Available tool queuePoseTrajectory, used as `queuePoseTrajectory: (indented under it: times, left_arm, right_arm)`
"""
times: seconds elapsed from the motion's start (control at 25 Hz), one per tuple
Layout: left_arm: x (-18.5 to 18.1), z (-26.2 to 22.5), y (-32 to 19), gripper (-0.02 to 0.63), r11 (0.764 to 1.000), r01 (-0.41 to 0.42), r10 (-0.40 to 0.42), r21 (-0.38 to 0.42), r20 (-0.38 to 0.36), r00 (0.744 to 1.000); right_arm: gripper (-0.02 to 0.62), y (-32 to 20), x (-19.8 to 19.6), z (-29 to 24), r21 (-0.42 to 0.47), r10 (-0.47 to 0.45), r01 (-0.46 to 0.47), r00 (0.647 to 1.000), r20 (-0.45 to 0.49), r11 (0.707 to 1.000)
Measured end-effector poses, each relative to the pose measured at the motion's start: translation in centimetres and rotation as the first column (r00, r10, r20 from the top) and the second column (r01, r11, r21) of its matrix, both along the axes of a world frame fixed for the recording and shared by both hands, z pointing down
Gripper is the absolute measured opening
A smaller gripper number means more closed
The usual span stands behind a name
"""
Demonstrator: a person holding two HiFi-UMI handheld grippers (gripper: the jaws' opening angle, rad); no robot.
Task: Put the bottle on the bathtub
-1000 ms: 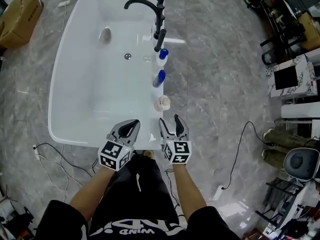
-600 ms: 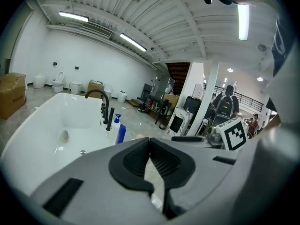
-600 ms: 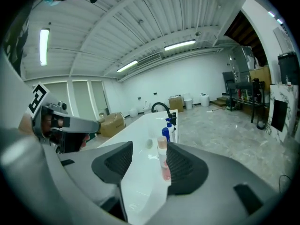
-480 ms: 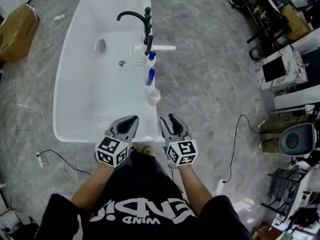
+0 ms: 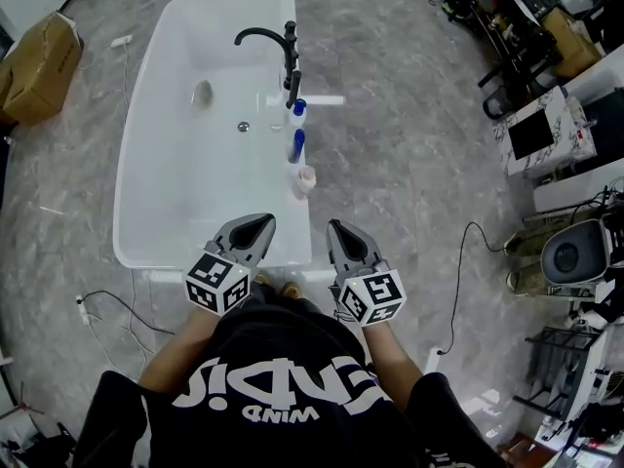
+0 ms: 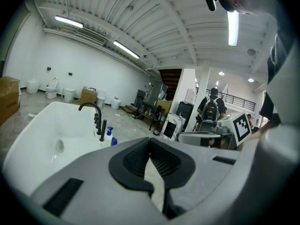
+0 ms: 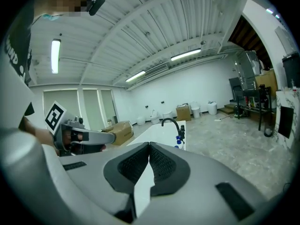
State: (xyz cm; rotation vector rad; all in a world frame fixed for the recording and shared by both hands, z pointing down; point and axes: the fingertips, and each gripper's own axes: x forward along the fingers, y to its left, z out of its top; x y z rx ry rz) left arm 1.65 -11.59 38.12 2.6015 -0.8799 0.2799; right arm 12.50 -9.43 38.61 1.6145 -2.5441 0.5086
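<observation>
- Three bottles stand in a row on the right-hand rim of the white bathtub [image 5: 195, 183], as the head view shows it, and no gripper touches any of them.
- The pale bottle [image 5: 304, 179] is nearest the person. Beyond it comes a blue bottle [image 5: 296, 145], then a blue-capped white bottle [image 5: 297, 113].
- I cannot tell which of the three the task means.
- The blue-capped white bottle stands just beside the black fittings of the faucet [image 5: 261, 37], whose curved spout arches over the tub.
- Inside the tub are a round drain [image 5: 243, 126] and, further toward the far end, an oval overflow plate [image 5: 202, 94].
- The right gripper [image 7: 149, 144] has just been closing. Its ribbed pads now meet tip to tip with nothing between them.
- In the head view the right gripper is near the tub's near right corner, on the person's side of the pale bottle and apart from it.
- The left gripper [image 6: 150, 139] has its jaws together as well, with the tips touching and nothing held. In the head view it is over the tub's near rim.
- Each gripper points roughly along the tub toward the faucet end, and both gripper views show the faucet ahead.
- The tub stands on a grey marbled floor [image 5: 409, 144].
- A cardboard box [image 5: 39, 52] lies off the tub's far left side.
- A black cable [image 5: 463, 281] trails across the floor to the right.
- An office chair [image 5: 572, 253] stands at the right edge among shelves and other gear.
</observation>
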Motion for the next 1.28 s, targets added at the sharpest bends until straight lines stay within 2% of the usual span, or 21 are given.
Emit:
queuePoseTrajectory:
  times: [0.12,0.28,0.52,0.92,1.28]
  left_arm:
    - [-0.7,-0.9,0.4,0.009,0.999,0.004,-0.005,0.032,0.002,1.000]
    - [-2.3,-1.0,0.7,0.009,0.995,0.025,-0.027,0.092,0.024,0.999]
    - [-3.8,-0.1,0.9,0.009,0.988,0.045,-0.050,0.149,0.030,0.998]
    - [-4.0,1.3,-0.7,0.009,0.985,0.071,-0.077,0.159,0.033,0.996]
    - [-3.9,1.0,-1.4,0.009,0.986,0.078,-0.083,0.150,0.027,0.996]
  right_arm:
    - [0.025,1.0,0.3,-1.9,0.047,0.011,-0.011,1.000,0.007,0.999]
    - [0.025,1.6,1.0,-3.5,0.143,0.072,-0.072,0.997,0.010,0.987]
    - [0.026,1.7,1.4,-3.2,0.189,0.117,-0.110,0.993,-0.027,0.976]
    - [0.026,1.6,1.1,0.2,0.131,0.135,-0.127,0.989,-0.052,0.983]
    - [0.025,1.2,1.0,0.2,0.119,0.153,-0.146,0.987,-0.050,0.982]
